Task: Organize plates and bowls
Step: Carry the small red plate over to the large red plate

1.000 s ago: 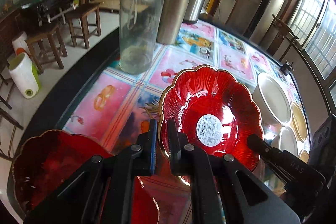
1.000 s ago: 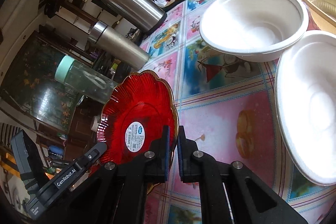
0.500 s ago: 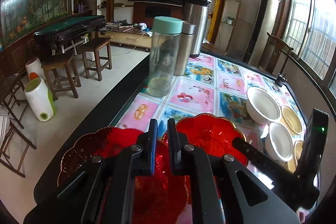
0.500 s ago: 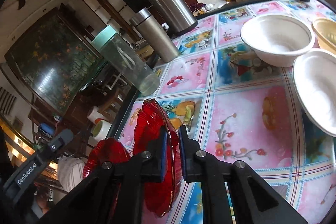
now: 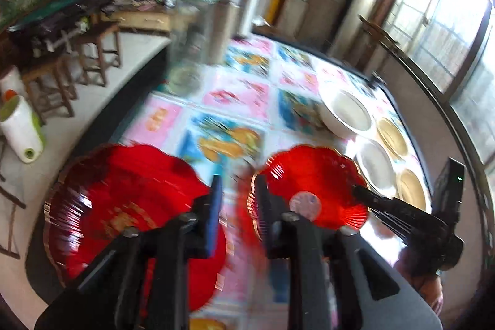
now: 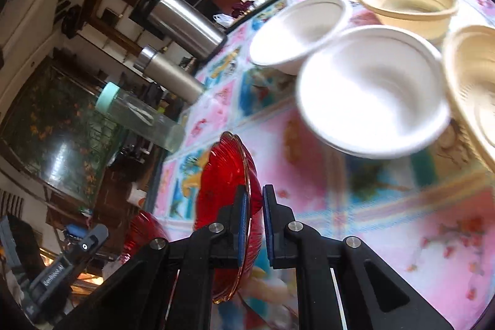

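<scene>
Two red scalloped plates are in play. One red plate (image 6: 230,175) is clamped by its rim between the blue pads of the right gripper (image 6: 252,218) and carried nearly on edge above the patterned tablecloth (image 6: 386,206); in the left wrist view the same plate is seen at right, with its round label (image 5: 304,203) visible. The second red plate (image 5: 123,206) lies near the left edge of the table. The left gripper (image 5: 236,215) is held with jaws apart, nothing between them.

Risks, as judged:
- A pinch on a thin, glossy rim is a poor hold; the plate could pivot or slip out if swung fast (both views are motion-blurred).
- The ribbed, gold-edged material looks like glass or hard plastic, which cannot be told; a drop could chip it.
- The resting plate sits close to the table edge and could be nudged off during stacking.
- The open left fingers could strike the carried plate.

Far right, two white bowls (image 6: 374,95) and tan ribbed bowls (image 6: 411,5) are grouped, matte and light, easily shoved. A clear jar with mint lid (image 6: 136,113) and steel flasks (image 6: 182,20) are noted far left.
</scene>
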Demonstrator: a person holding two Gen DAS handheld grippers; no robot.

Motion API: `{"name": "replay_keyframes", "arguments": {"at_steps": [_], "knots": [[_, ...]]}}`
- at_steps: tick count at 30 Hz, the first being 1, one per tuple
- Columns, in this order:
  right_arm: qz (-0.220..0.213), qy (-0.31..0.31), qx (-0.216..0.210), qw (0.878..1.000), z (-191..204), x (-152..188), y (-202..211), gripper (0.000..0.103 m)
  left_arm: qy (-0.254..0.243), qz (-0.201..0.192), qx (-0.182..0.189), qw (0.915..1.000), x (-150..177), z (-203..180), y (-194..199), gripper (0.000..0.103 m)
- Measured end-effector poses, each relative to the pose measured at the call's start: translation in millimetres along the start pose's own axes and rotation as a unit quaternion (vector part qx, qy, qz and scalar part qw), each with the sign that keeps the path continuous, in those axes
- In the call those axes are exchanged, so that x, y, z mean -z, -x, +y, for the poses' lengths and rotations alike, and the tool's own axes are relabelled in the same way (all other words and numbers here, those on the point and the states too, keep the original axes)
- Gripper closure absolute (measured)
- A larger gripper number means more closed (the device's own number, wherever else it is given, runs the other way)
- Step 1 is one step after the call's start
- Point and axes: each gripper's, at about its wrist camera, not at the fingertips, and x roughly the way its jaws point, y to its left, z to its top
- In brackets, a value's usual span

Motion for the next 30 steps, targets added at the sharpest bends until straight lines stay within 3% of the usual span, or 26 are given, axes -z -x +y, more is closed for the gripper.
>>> {"name": "replay_keyframes", "arguments": {"at_steps": [2,7,13,17,27,30], "knots": [[0.002,0.000,0.011,1.000,-12,6,13,0.094,-0.001,0.020,0.029,0.9994,8,-14,-2,0.046],[0.000,-0.011,0.020,1.000,-39,18,42,0.095,-0.001,0.050,0.025,0.9984,31,-40,-8,0.028],[0.024,-0.032,0.009,0.999,-66,29,52,0.095,0.001,0.129,0.024,0.9913,59,-53,-42,0.028],[0.033,-0.047,-0.005,0.998,-77,33,50,0.092,0.034,0.167,0.046,0.9844,63,-52,-64,0.028],[0.028,-0.071,-0.028,0.997,-98,38,50,0.090,0.060,0.203,0.089,0.9732,70,-59,-89,0.028],[0.026,-0.073,-0.036,0.996,-101,38,50,0.090,0.060,0.190,0.091,0.9758,70,-62,-85,0.030]]}}
